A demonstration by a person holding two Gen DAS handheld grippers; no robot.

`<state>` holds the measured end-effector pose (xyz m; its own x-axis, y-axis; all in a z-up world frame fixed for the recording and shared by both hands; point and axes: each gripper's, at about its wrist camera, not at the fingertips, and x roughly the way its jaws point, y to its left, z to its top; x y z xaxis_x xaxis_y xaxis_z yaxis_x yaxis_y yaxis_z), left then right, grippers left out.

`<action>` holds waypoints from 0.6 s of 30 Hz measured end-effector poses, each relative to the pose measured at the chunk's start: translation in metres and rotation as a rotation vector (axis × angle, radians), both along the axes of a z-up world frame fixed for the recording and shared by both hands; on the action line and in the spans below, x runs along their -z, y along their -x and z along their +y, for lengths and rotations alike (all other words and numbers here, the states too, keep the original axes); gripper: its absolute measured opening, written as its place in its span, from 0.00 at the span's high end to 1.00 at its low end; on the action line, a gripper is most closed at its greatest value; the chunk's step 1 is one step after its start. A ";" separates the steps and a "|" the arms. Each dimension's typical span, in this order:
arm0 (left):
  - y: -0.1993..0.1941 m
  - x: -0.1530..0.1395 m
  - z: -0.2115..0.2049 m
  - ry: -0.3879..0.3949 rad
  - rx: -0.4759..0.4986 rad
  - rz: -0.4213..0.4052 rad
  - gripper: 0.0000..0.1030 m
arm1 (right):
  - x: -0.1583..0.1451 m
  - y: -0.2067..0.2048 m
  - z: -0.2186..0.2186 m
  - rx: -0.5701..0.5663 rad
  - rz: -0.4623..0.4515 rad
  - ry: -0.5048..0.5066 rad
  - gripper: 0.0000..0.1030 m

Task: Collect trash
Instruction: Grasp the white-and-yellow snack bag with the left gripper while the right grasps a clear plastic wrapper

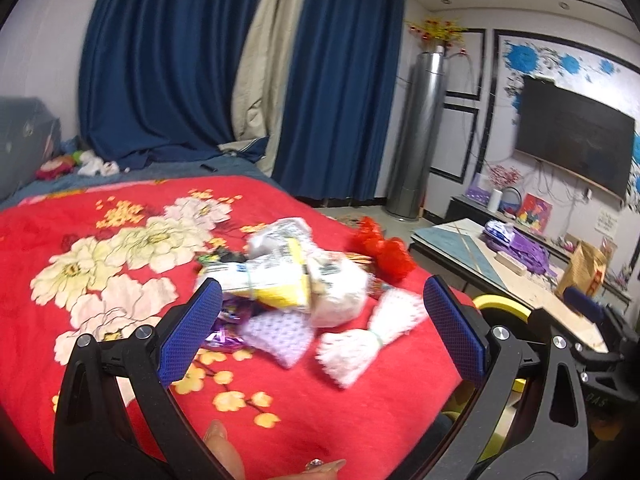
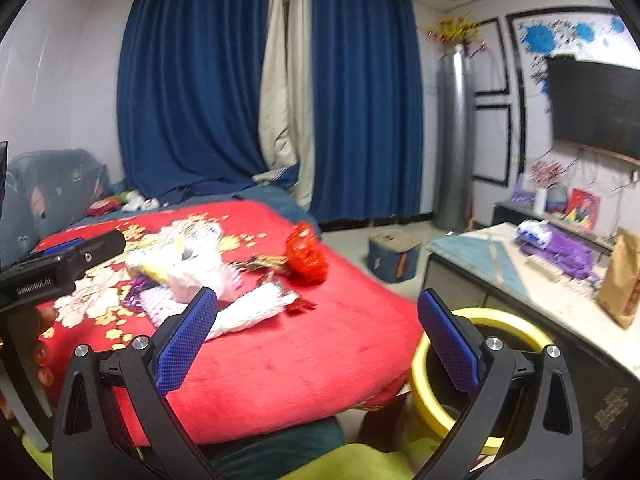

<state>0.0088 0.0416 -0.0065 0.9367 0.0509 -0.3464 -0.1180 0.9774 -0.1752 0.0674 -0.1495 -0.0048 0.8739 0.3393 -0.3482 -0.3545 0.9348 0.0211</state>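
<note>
A pile of trash lies on the red flowered blanket [image 1: 340, 400]: a yellow and white wrapper bundle [image 1: 280, 276], white foam nets [image 1: 360, 340], a purple foam net [image 1: 276, 332], purple foil [image 1: 220, 338] and a crumpled red wrapper [image 1: 384, 248]. My left gripper [image 1: 320, 336] hangs open just short of the pile, nothing between its fingers. In the right wrist view the same pile [image 2: 192, 276] and red wrapper [image 2: 306, 254] lie on the bed. My right gripper [image 2: 316, 340] is open and empty over the bed's near corner. A yellow bin [image 2: 480, 380] stands beside the bed.
A low table [image 2: 500, 264] at right carries purple bags [image 2: 560, 248] and a brown paper bag [image 2: 622, 280]. A cardboard box [image 2: 394, 254] sits on the floor. Blue curtains, a silver column unit [image 2: 454, 140] and a wall TV [image 2: 596, 104] stand behind. The left gripper's body [image 2: 60, 268] shows at left.
</note>
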 end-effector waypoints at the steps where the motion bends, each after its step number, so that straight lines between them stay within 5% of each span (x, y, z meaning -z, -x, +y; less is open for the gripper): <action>1: -0.001 0.000 0.007 0.013 -0.014 0.002 0.10 | 0.000 -0.005 0.004 -0.012 0.014 -0.002 0.06; 9: -0.010 0.003 0.062 0.098 -0.113 0.042 0.10 | 0.003 -0.044 0.043 -0.108 0.107 0.013 0.06; 18: -0.049 0.017 0.112 0.233 -0.115 0.157 0.10 | 0.012 -0.077 0.077 -0.144 0.147 0.053 0.06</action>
